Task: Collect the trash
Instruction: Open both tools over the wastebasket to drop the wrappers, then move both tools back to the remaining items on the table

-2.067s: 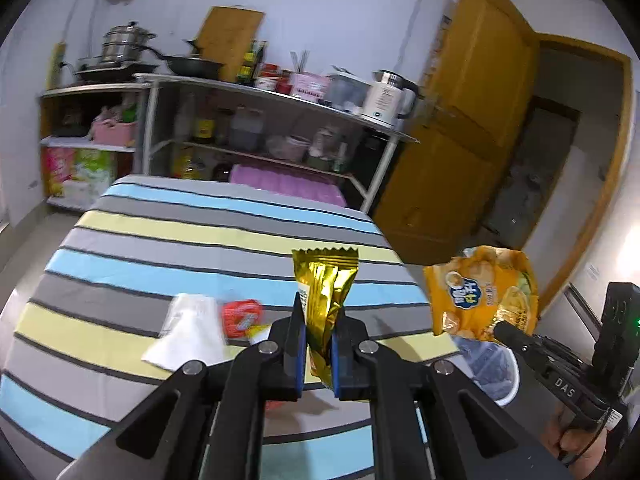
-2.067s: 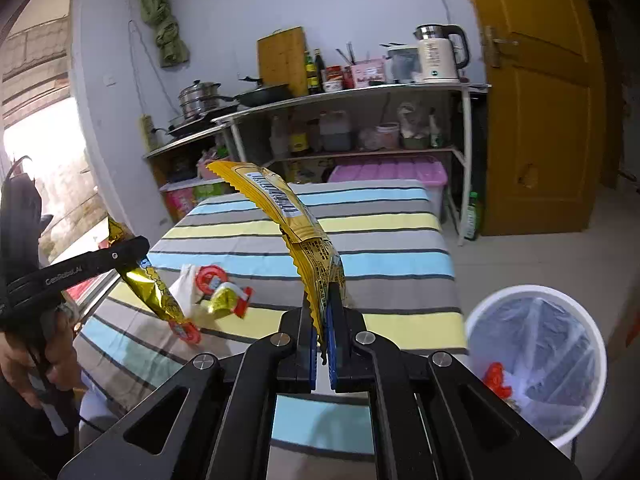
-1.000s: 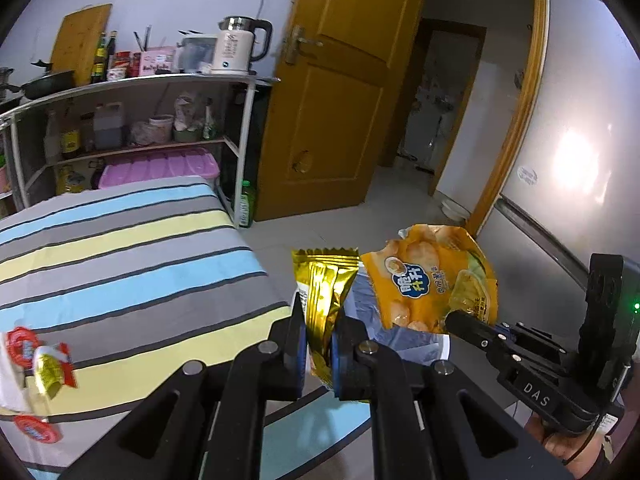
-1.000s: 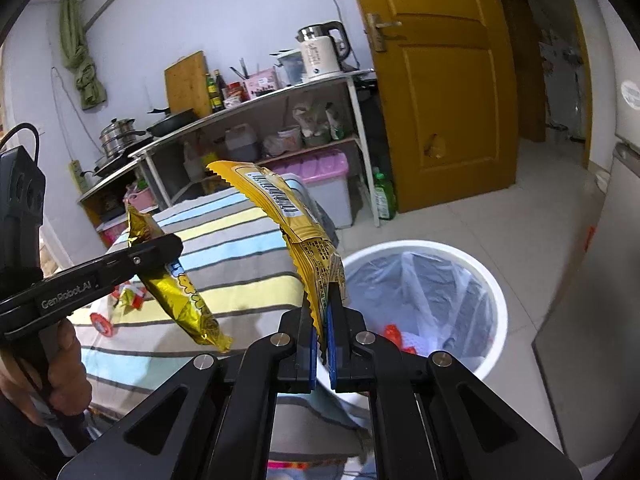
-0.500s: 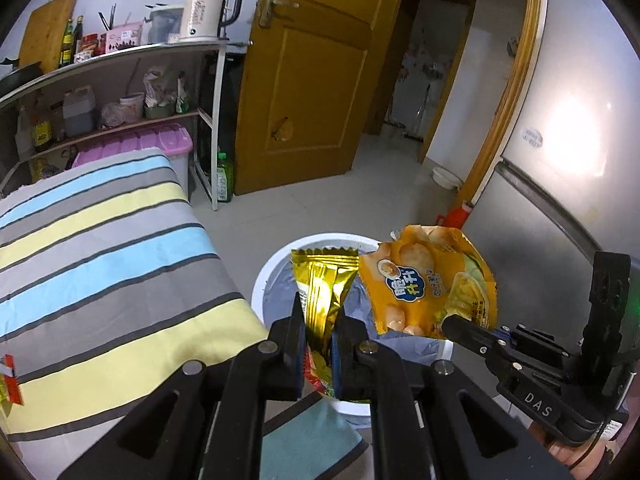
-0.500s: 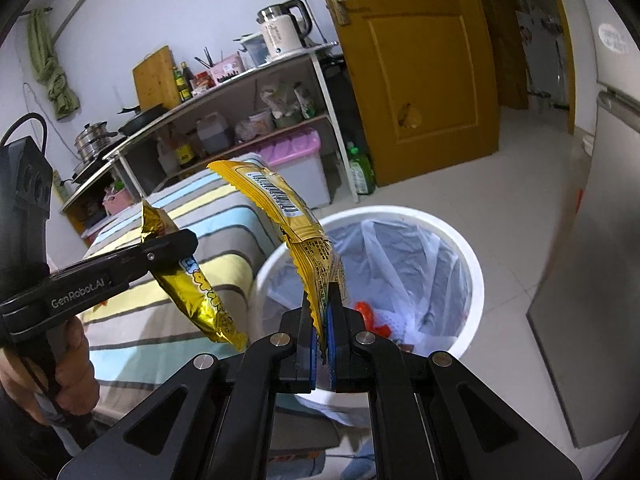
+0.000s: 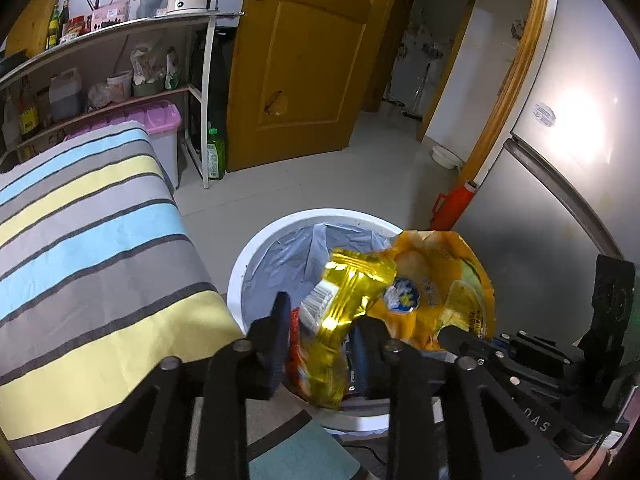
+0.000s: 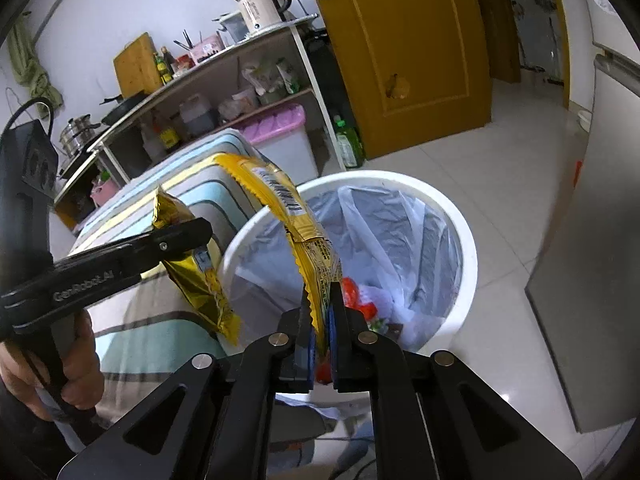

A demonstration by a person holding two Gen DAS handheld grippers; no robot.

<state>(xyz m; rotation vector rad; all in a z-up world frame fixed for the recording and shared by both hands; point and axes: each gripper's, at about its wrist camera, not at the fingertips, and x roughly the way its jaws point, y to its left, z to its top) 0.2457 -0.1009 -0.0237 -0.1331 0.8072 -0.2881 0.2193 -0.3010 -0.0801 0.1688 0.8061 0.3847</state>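
My left claw (image 7: 320, 320) hangs over the white bin (image 7: 256, 256); its jaws have just been opening and now stand apart, with the gold wrapper (image 7: 340, 308) loose between them and tilting, no pad pressing on it; seen from the right wrist, that wrapper (image 8: 192, 272) shows beside the left claw (image 8: 188, 232), above the bin's near edge; the person's hand (image 8: 68, 376) grips the handle below. My right claw (image 8: 320, 312) stays narrow, pinched on the bottom edge of the orange chip bag (image 8: 296, 232); the bag stands up from the jaws, over the bin (image 8: 460, 232); in the left view the bag (image 7: 440, 296) spreads above the bin's far side. Red scraps (image 8: 352, 292) lie in the bin's clear liner (image 8: 384, 232). The striped desk (image 7: 80, 240) sits just beside the bin, left of it; a yellow door (image 7: 304, 60) stands behind.
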